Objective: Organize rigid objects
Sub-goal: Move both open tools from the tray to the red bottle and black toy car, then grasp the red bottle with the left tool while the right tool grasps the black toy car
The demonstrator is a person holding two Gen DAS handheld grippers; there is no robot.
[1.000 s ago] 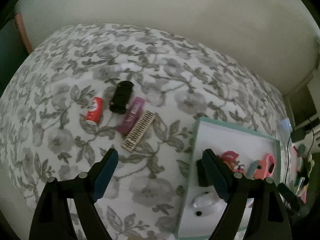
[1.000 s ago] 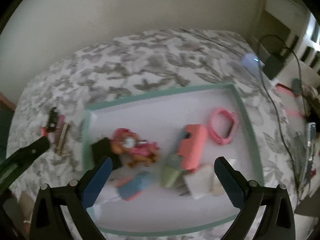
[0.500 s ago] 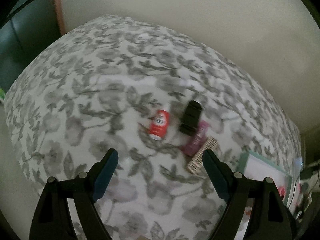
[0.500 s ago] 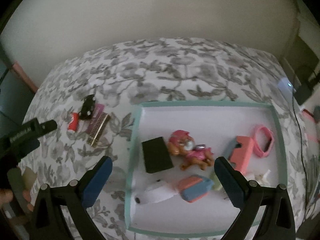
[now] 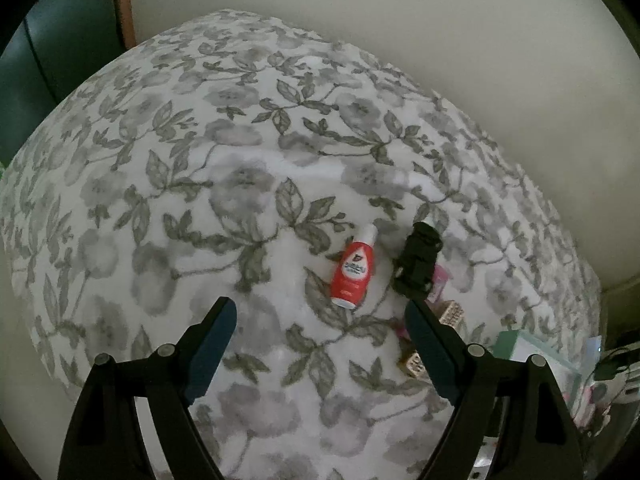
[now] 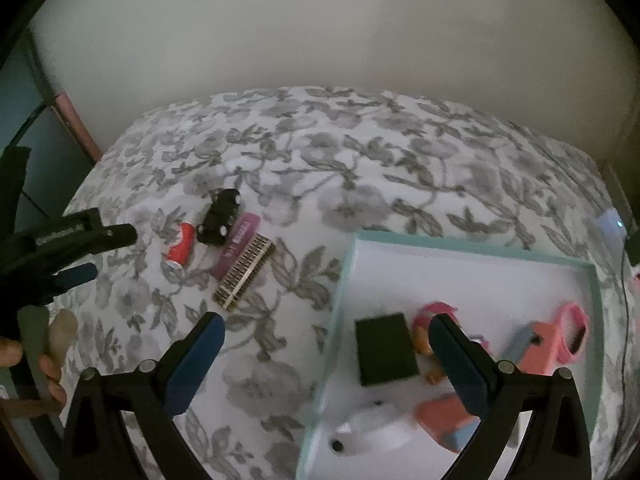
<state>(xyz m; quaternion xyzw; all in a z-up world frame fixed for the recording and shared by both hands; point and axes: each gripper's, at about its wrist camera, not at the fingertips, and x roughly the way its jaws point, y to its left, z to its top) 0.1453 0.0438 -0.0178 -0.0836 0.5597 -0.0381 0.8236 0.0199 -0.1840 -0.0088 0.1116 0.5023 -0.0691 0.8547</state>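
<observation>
Left wrist: left gripper (image 5: pixel 320 322) gapes wide (empty) above floral cloth (image 5: pixel 200 200).

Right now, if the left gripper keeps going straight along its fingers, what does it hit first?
Probably bare cloth: the left gripper, jaws open and empty, points down at the grey floral bedspread, short of the small red bottle lying on it. Depth is unclear, so the bottle might come first.

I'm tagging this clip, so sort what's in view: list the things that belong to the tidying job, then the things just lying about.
Part of the job:
- red bottle
- black toy car
- purple bar
- gold comb-like strip
- teal-rimmed tray and the toys in it
- left gripper, right gripper, both open

Just lying about:
- floral bedspread
- white plug-in box with cables
</observation>
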